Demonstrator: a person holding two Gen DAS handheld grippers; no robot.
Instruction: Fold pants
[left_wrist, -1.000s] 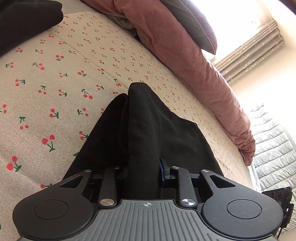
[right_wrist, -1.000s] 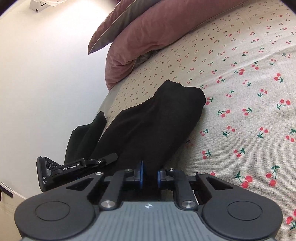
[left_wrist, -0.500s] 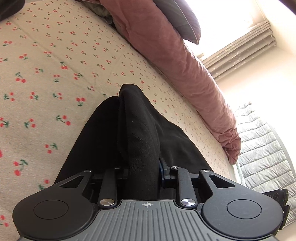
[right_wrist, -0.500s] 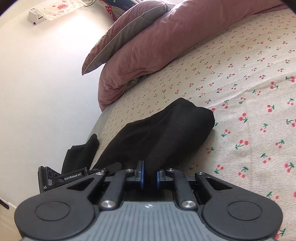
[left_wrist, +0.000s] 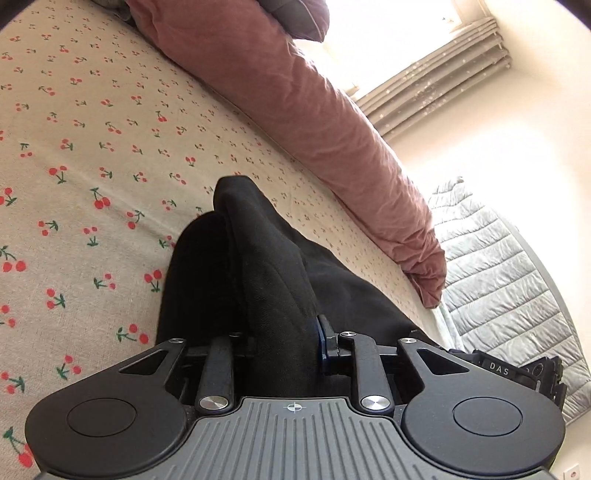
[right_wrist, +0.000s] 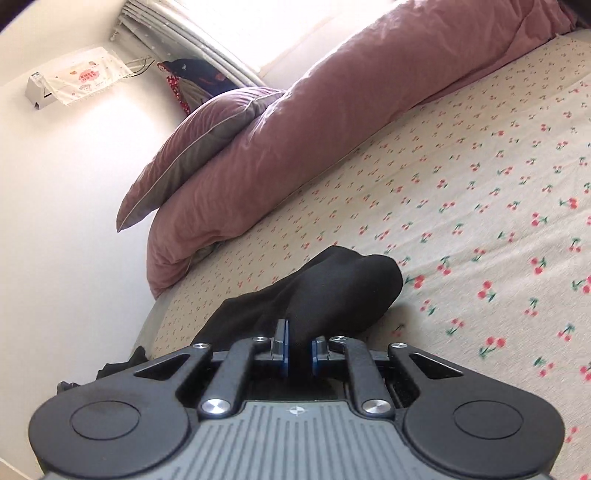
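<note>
left gripper is pinching a thick bunch of the black pants; cloth fills the gap btwn its fingers, only the blue pad on one side shows, other pad is buried under fabric. from the grip the pants run fwd in a raised ridge and end in a rounded fold lying on the cherry-print bedsheet. more black cloth spreads flat on the sheet to both sides of the ridge.

right gripper is also clamped on the pants: two blue pads close together w/ a thin layer of black cloth squeezed btwn them. ahead of it the fabric bulges into a rounded lump resting on the bedsheet; a bit of the cloth trails off toward the bed edge at lower left of that view.

pink duvet lies bunched along the far side of the bed, well apart from the pants, w/ a pillow on top of it. quilted grey blanket sits past the duvet's end, beside the bed. part of the other gripper's body, marked "das", pokes in at the right edge of the left wrist view. bright window w/ curtain behind.
</note>
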